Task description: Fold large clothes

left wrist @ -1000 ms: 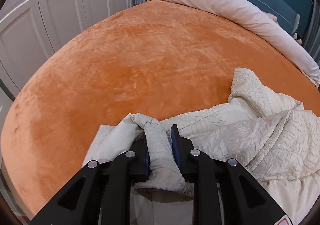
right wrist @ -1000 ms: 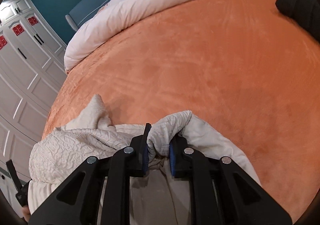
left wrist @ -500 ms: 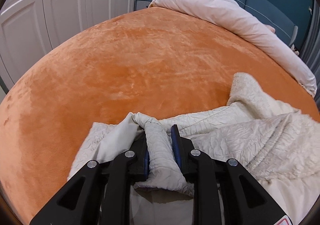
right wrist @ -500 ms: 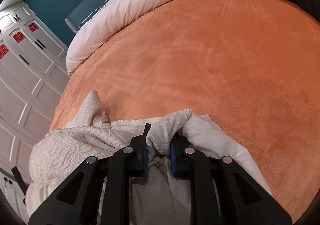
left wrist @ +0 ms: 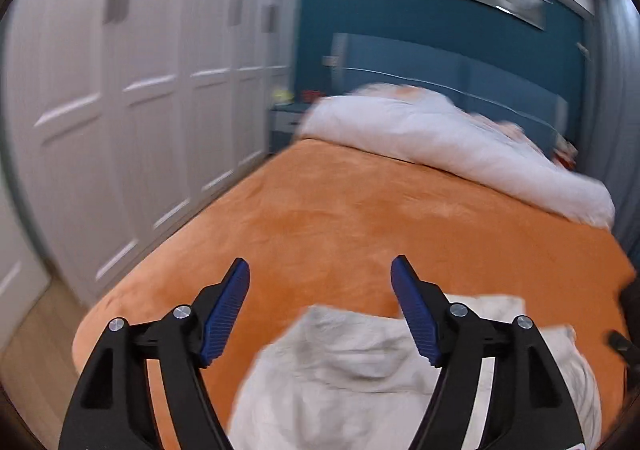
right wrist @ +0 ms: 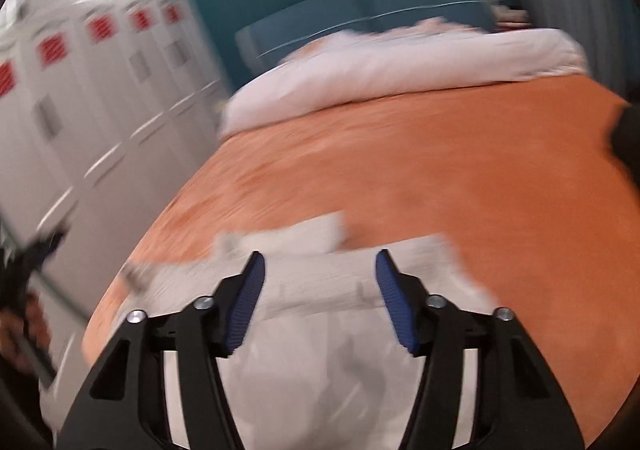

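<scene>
Now my left gripper (left wrist: 320, 270) has its jaws opening, wide apart with nothing between the blue pads (left wrist: 224, 314); only orange bedspread (left wrist: 360, 218) shows through the gap at centre frame. My right gripper (right wrist: 318, 270) is opening too, its pads clear of cloth on either side. The cream garment (left wrist: 352, 370) lies loose on the bed, filling the lower middle of the left view beneath the fingers, and in the right view the same garment (right wrist: 320, 350) spreads from centre down to the bottom edge. Both views are smeared, so I cannot read the folds or tell which edge is which.

I judge this as the release at the end of one fold. The next move calls for finding a fresh pair of edges or corners, and for that I want steadier views first. Farther out, a white duvet (left wrist: 440, 146) sits rolled at the upper right, against the blue headboard (left wrist: 440, 66), and white wardrobe doors (left wrist: 120, 110) fill the left.
</scene>
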`<state>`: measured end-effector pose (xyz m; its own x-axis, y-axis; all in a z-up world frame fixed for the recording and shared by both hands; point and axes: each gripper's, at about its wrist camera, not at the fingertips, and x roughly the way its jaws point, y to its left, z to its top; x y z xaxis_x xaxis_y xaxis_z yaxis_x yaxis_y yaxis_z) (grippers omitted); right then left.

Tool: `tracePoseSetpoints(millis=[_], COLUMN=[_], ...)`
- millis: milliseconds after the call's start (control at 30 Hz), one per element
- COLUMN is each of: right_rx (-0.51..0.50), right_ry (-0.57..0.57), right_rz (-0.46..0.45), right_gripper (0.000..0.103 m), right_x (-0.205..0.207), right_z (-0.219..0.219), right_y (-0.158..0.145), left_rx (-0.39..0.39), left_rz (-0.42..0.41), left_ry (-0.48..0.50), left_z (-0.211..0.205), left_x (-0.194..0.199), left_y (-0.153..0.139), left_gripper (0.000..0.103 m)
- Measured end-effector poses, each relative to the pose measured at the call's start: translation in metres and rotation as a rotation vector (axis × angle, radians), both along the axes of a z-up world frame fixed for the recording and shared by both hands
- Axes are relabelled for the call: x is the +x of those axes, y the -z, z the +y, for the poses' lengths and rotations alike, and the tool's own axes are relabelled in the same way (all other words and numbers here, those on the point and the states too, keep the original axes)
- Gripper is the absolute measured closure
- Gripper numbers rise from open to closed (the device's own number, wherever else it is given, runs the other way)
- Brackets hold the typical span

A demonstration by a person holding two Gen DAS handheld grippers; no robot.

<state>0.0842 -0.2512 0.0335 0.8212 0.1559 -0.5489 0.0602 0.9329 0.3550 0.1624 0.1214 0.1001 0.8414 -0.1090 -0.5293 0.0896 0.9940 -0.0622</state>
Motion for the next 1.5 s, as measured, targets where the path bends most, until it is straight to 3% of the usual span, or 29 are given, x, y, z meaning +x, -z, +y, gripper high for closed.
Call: tracePoseSetpoints(millis=[33,100,200,267,467,800,1333,1400,1500], right_rx=[-0.014,-0.081,-0.174,-0.199,-0.144,-0.080,-0.050,-0.037,0.019], right_ry=[-0.059,-0.118,-0.153,-0.136,-0.062,-0.034,-0.028,-0.033,-0.046], right_rz=[0.016,0.032,0.064,0.095,0.187,0.224,0.224,0.225,0.230], right_gripper=[0.060,0.074,0.076,0.078,0.090,0.094,0.094,0.094,0.090], right_x=[0.010,0.022,0.043,0.057,0.081,0.093,0.098,0.098,0.094], right_z=[0.022,0.052,0.083,0.085,0.047,0.036,0.034,0.032,0.021], right_y=[0.006,0.014,0.031,0.045,0.083,0.121,0.135,0.133,0.118], left_rx=[-0.002,-0.009,0.059,0.084,0.099,0.099,0.163,0.151,0.052], left_rz=[0.021,0.103,0.196,0.233,0.291,0.318,0.305,0.307,0.319], left_ry=[0.040,0.150,0.187,0.183,0.168,0.149,0.124,0.128,0.140], left_z=[-0.011,-0.042,-0.079,-0.092,-0.108,-0.113,-0.126,-0.124,-0.103], left_x=[0.001,0.006,0.018,0.028,0.057,0.069,0.071,0.071,0.069], left_y=[0.003,0.025,0.072,0.098,0.144,0.173,0.192,0.190,0.165], left_gripper=[0.032,0.032,0.032,0.032,0.032,0.028,0.026,0.026,0.028])
